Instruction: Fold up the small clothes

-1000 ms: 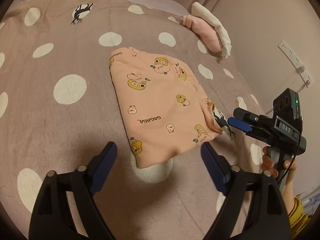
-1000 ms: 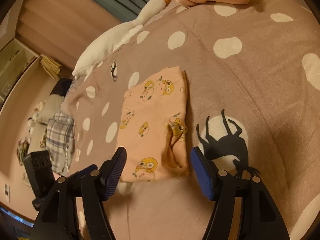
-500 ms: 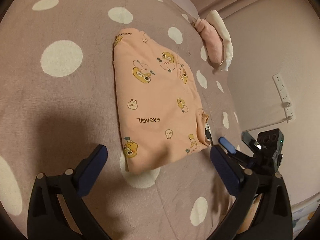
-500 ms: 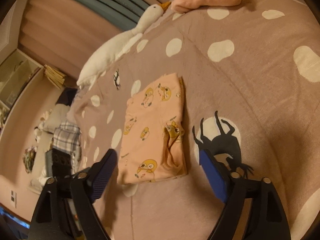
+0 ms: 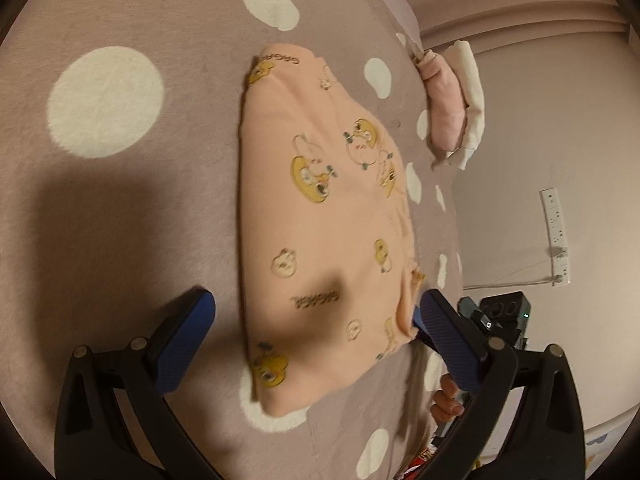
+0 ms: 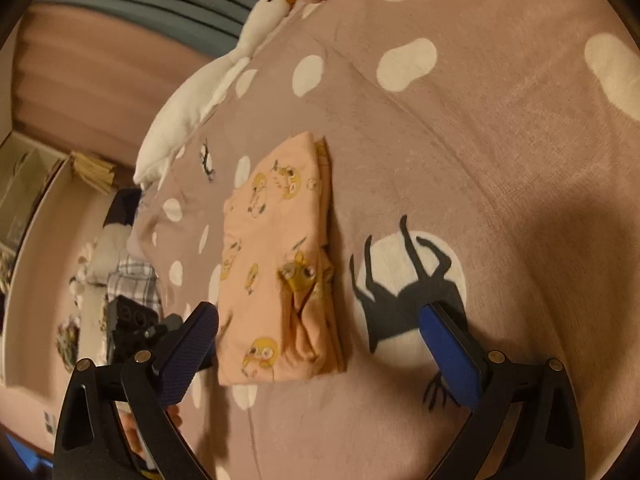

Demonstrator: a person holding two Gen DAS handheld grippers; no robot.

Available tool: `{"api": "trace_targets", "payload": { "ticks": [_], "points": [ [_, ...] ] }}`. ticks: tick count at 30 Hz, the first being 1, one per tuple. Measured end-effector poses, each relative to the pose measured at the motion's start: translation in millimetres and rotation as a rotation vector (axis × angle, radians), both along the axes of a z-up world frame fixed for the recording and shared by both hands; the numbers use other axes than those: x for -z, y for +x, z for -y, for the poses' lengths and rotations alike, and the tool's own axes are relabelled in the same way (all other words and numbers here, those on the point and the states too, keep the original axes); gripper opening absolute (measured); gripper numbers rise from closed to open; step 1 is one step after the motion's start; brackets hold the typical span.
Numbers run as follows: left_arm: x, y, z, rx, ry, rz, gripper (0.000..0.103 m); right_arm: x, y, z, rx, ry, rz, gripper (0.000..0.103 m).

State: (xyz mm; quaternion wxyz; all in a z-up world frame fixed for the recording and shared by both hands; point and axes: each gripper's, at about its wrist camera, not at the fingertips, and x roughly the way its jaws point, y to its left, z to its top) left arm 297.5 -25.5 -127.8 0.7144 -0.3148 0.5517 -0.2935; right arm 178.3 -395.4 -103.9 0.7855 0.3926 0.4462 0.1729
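So the folded peach garment (image 5: pixel 324 232) with the yellow cartoon prints is lying flat on the bedspread (image 5: pixel 120 208), which is that mauve one with the big cream dots, and nothing is gripping it. The left gripper (image 5: pixel 316 332) is hovering low over the near end of the fold with its jaws spread wide; they've just been opening, and the cloth sits in the gap between the blue pads (image 5: pixel 182 344) without either pad pressing on it, though the right-hand pad looks just beside the garment's frilly corner. From the right wrist view the same garment (image 6: pixel 276 276) shows its layered edges stacked along the right side, with the right gripper (image 6: pixel 320 352) also released, jaws wide after just opening, straddling the near end with the black deer print (image 6: pixel 404 292) on a cream dot sitting next to the right finger. You can spot each gripper from the other camera too, down at the edge of the bed with a bit of a hand (image 5: pixel 446 400) on the handle. Further off there's a white goose plush (image 6: pixel 212 92) along the far edge, and a pink and white folded pile (image 5: pixel 454 108) near the wall, well apart from the peach piece.
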Motion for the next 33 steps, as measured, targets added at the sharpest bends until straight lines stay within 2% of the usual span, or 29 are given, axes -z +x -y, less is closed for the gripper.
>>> {"api": "trace_targets", "payload": {
  "ticks": [6,8,10,14,25,27,29,33],
  "points": [
    [5.1,12.6,8.0,0.003,-0.057,-0.02,0.099,0.3,12.6,-1.9,-0.009,0.025,0.001,0.101],
    [5.6,16.6,12.6,0.013,-0.05,-0.016,0.098,2.0,17.7,-3.4,-0.009,0.028,-0.003,0.1],
    [5.4,19.4,16.8,0.024,-0.039,-0.004,0.096,3.1,24.3,-7.3,-0.019,0.025,-0.003,0.095],
    [6.1,24.6,22.6,0.037,-0.031,0.012,0.095,8.8,39.6,-16.9,-0.05,0.034,-0.017,0.077],
    [11.6,40.7,38.9,0.06,-0.058,0.015,0.087,24.6,67.1,-29.5,-0.075,0.1,-0.021,0.048],
    [10.6,41.9,41.9,0.064,-0.054,0.02,0.087,27.3,70.4,-30.6,-0.075,0.104,-0.029,0.038],
    [10.1,42.7,45.5,0.069,-0.034,0.028,0.085,30.9,72.9,-29.1,-0.075,0.115,-0.038,0.034],
    [11.5,43.1,45.4,0.062,0.006,0.036,0.072,34.3,73.9,-25.3,-0.082,0.126,-0.046,0.027]
  ]
}}
